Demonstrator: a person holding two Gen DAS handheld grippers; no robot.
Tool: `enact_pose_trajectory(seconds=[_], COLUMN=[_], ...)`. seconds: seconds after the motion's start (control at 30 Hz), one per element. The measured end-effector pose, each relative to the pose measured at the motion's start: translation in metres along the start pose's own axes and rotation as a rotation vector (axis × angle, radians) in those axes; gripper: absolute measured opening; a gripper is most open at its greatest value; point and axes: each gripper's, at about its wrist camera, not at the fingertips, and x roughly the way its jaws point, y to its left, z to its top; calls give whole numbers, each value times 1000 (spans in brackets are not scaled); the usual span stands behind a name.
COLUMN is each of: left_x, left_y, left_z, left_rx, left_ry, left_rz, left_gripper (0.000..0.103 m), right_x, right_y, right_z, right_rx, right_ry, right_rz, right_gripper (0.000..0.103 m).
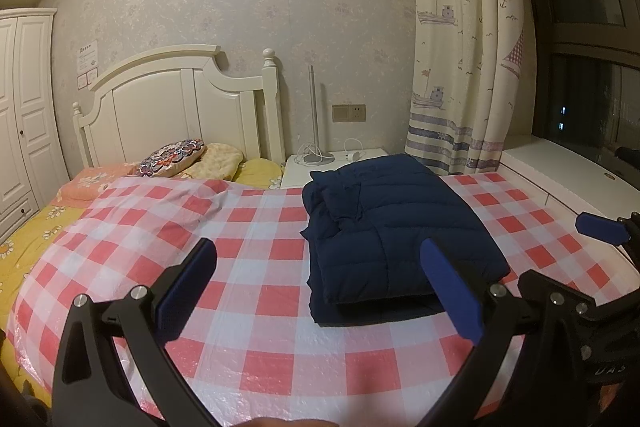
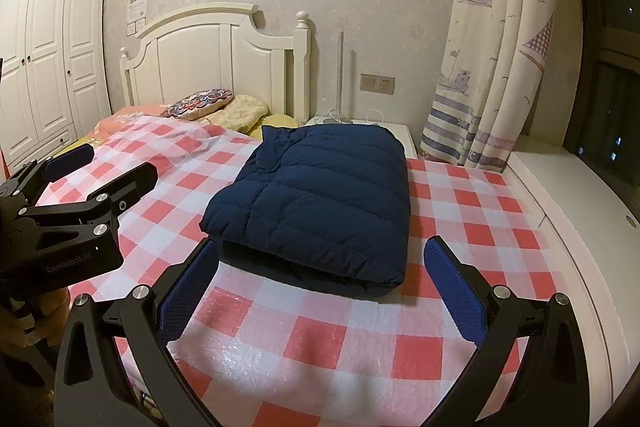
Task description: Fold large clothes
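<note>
Two gaping grippers, folded jacket (image 2: 316, 203).

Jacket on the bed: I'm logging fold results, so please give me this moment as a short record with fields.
item: dark blue puffer jacket
state: folded into a compact rectangle, lying flat
surface: red and white checked cloth over the bed
left gripper: open, holding nothing, apart from the jacket
right gripper: open, holding nothing, just short of the jacket's near edge
behind: pillows, white headboard

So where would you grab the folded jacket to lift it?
By the thick folded edge nearest the camera, coming in low from the front: the jacket lies flat on the checked cover, and that rounded edge offers stacked layers for the open right gripper.
</note>
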Motion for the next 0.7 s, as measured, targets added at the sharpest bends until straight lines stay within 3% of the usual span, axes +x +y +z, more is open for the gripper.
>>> enact_pose_trajectory(seconds=[0.7], left_x=[-1], left_y=[3], left_z=[-6], left_rx=[13], left_ry=[-7], left_rz=[-5], left_gripper=[101], right_x=[3], right_y=[11], right_z=[-3], right_rx=[-12], right_ry=[10], right_rz=[9], right_gripper=[99])
